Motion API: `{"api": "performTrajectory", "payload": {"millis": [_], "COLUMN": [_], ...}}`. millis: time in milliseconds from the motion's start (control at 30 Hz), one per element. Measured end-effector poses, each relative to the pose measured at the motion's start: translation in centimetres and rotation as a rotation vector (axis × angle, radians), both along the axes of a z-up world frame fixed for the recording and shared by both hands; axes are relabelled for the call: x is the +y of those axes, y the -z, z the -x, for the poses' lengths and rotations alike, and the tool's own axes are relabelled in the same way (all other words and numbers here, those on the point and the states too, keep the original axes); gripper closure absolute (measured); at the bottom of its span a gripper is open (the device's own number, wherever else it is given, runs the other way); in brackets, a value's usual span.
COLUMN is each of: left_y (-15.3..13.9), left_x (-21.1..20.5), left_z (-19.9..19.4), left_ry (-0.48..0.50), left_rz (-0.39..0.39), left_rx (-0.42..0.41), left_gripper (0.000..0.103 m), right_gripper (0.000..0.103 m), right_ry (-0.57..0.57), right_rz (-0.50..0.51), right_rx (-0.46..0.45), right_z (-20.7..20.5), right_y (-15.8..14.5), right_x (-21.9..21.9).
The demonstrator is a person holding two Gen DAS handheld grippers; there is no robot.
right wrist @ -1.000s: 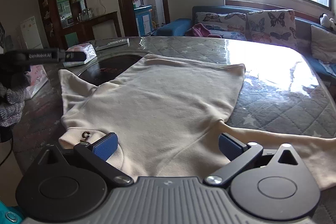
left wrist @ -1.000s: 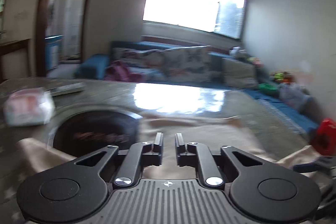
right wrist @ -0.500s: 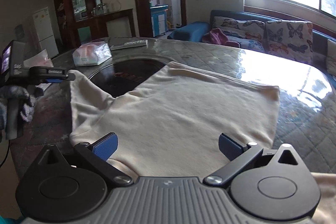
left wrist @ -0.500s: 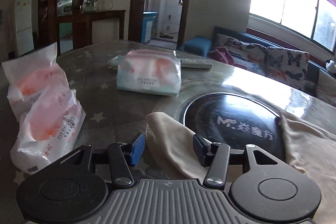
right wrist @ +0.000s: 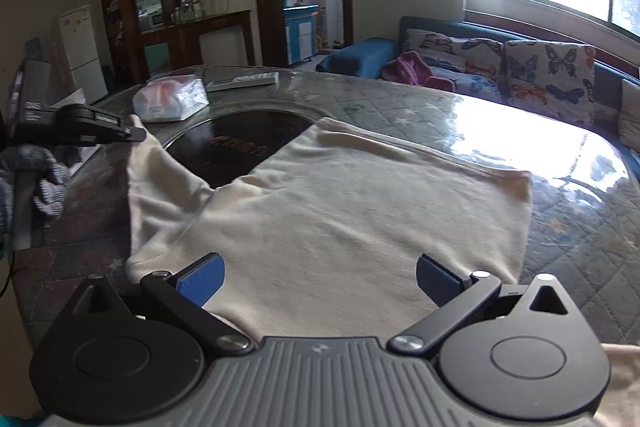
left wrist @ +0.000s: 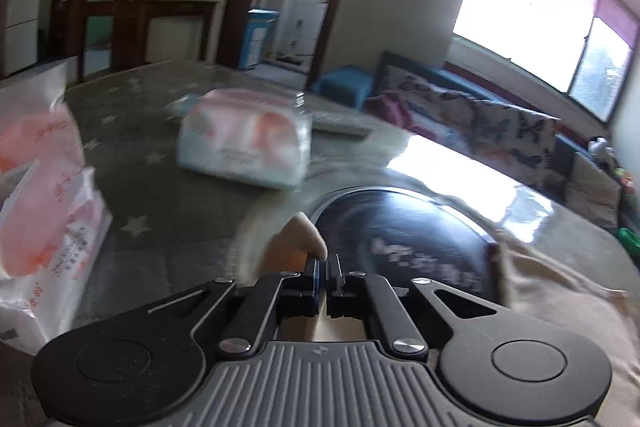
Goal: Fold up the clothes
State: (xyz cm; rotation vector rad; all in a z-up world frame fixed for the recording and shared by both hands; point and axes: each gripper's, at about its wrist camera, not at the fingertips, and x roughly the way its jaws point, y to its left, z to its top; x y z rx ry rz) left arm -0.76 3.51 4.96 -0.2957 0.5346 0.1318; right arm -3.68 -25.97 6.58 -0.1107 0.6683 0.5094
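A cream long-sleeved top [right wrist: 340, 211] lies spread on the round table, its hem toward the window. My left gripper [left wrist: 325, 263] is shut on the end of the top's left sleeve [left wrist: 298, 233], which pokes up between the jaws. In the right wrist view the left gripper [right wrist: 134, 133] holds that sleeve [right wrist: 160, 171] lifted at the table's left side. My right gripper [right wrist: 318, 277] hovers open over the near part of the top, with only flat cloth between its blue pads [right wrist: 202, 277].
A dark round hob plate [right wrist: 240, 147] is set in the quilted table [right wrist: 400, 103], partly under the top. Tissue packs [left wrist: 244, 143] [left wrist: 44, 195] and a remote [right wrist: 244, 79] lie at the far left. A sofa [right wrist: 500, 63] stands under the window.
The left gripper went from open around the sleeve end to shut on it and raised it. The right gripper stayed open and shifted slightly over the top.
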Motion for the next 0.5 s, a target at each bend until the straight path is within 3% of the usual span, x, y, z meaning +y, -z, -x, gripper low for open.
{"api": "performTrajectory", "payload": {"millis": [300,500], "left_y": [-4.0,-4.9], "left_x": [-7.1,-13.3], "left_z": [2.1,3.1], "left_ry": [0.255,0.484], "left_rz": [0.047,0.075], "left_rx": [-0.104,-0.109], "left_gripper": [0.1,0.1], "right_gripper": [0.0,0.0], "right_ry": [0.091,0.158], "right_rz": [-0.022,-0.052], "right_rx": [0.005,0.014], "right_z": [1.6,2.7], "right_y": [0.5,0.6], "right_x": [-4.2,-7.5]}}
